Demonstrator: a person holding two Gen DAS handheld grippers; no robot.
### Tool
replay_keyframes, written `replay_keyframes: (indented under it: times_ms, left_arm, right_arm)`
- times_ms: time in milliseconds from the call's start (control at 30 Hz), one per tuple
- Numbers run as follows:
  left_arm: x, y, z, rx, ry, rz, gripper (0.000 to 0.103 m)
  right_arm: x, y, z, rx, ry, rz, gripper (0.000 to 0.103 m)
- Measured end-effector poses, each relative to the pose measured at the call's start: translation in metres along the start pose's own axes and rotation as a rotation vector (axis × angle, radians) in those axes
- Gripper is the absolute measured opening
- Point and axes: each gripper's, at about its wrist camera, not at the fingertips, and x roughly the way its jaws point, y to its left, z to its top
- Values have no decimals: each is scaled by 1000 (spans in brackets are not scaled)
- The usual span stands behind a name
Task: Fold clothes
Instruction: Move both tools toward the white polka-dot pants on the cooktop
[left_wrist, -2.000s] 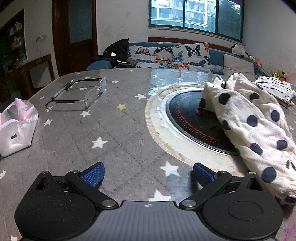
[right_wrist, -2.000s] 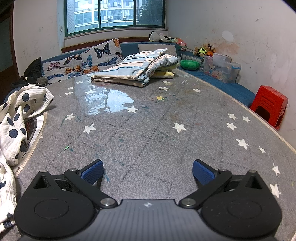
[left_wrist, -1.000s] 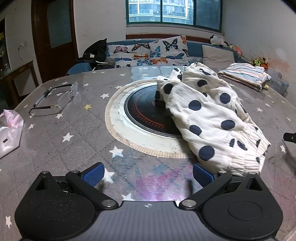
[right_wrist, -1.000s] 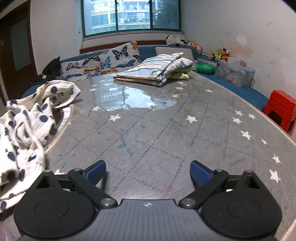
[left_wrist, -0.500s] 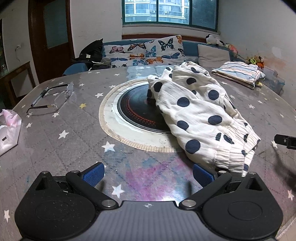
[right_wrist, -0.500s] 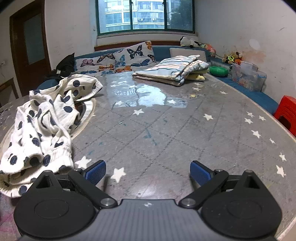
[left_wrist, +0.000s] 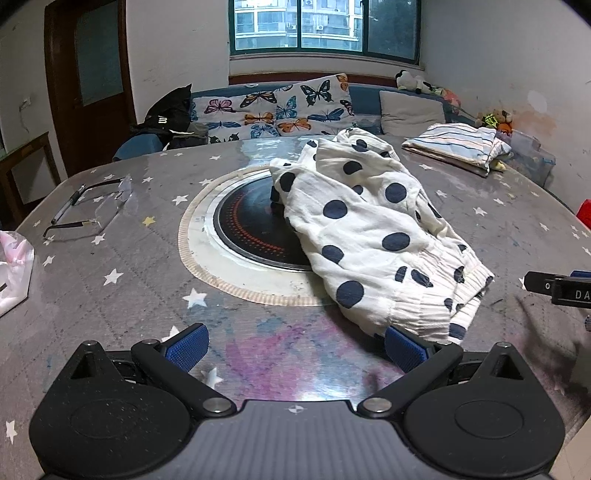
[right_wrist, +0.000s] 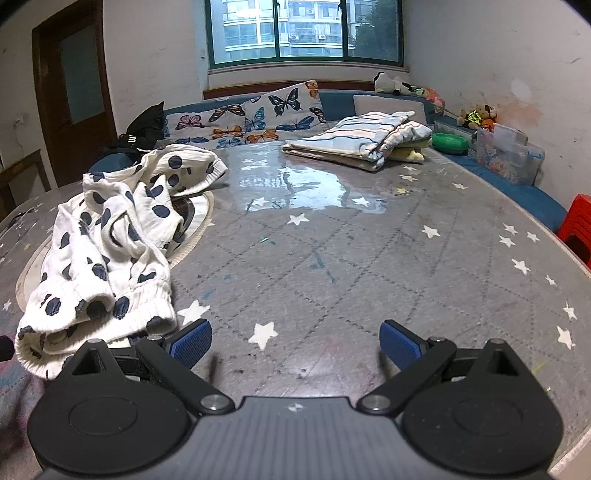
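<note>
Left wrist view: left claw (left_wrist: 295, 345) spread wide, holding nothing, low over the desk (left_wrist: 122, 295). Its right pad sits just beside the elastic hem of the polka-dot garment (left_wrist: 369, 236); contact cannot be confirmed. Garment lies in a rumpled heap, partly over the round dark hob (left_wrist: 251, 225) set in the middle of the desk, hem end toward the cameras.

Right wrist view: right claw (right_wrist: 295, 341) also spread, empty, over bare desk. Same garment (right_wrist: 110, 251) lies just left of its left pad. Striped clothes (right_wrist: 362, 142) rest in a neat flat stack at the far side of the desk. Glasses (left_wrist: 88, 206) and a plastic bag (left_wrist: 14, 269) lie well left, apart from the work.

Judgement: both claws flank the hem end, which fits an approach to grasp. Garment is bunched, not folded. Next move likely calls for each claw to pinch a hem corner, then draw the cloth flat clear of the hob.
</note>
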Motion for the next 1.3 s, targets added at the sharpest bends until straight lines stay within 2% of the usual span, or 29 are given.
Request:
replay_keyframes:
  times_ms: [400, 1300]
  left_arm:
    - [-5, -13, 2, 26, 12, 37, 103]
    - [-8, -32, 0, 67, 17, 3, 103]
  right_arm:
    - [-4, 2, -3, -1, 6, 1, 99]
    - [-10, 14, -8, -39, 16, 42, 99]
